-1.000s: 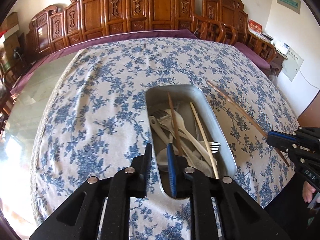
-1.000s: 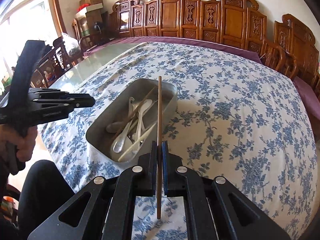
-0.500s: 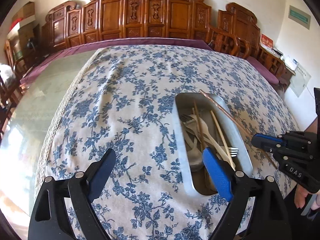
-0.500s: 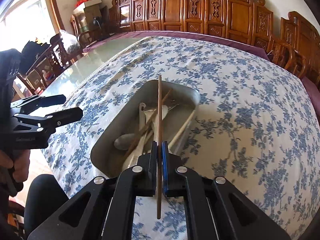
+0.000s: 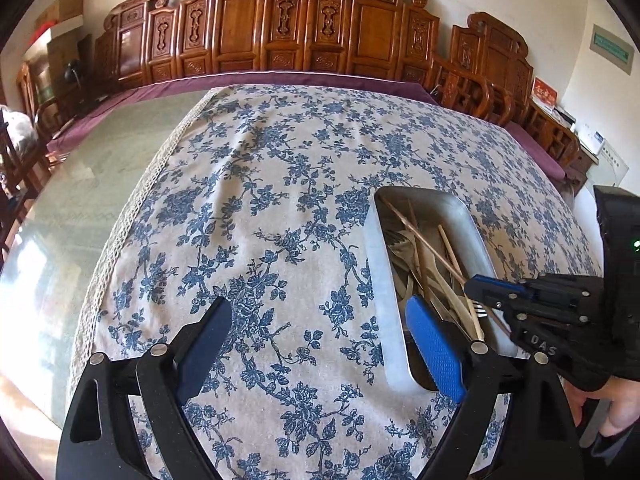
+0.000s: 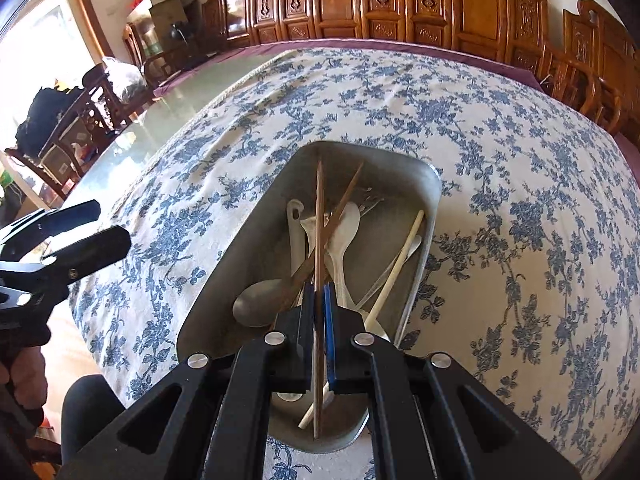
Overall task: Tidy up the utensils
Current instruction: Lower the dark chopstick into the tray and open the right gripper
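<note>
In the right wrist view, the right gripper (image 6: 319, 300) sits at lower centre, its jaws clamped on a thin brown chopstick (image 6: 319, 216) that runs up the frame above the metal tray (image 6: 240, 248). Spoons (image 6: 256, 308), a pale chopstick (image 6: 400, 260) and what may be a fork lie inside. The left gripper (image 5: 316, 344) spreads wide with nothing between its jaws, low over the floral tablecloth (image 5: 260, 200), left of the tray.

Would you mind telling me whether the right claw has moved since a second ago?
Yes. The right claw, holding the brown chopstick, moved from beside the metal tray to above it.
</note>
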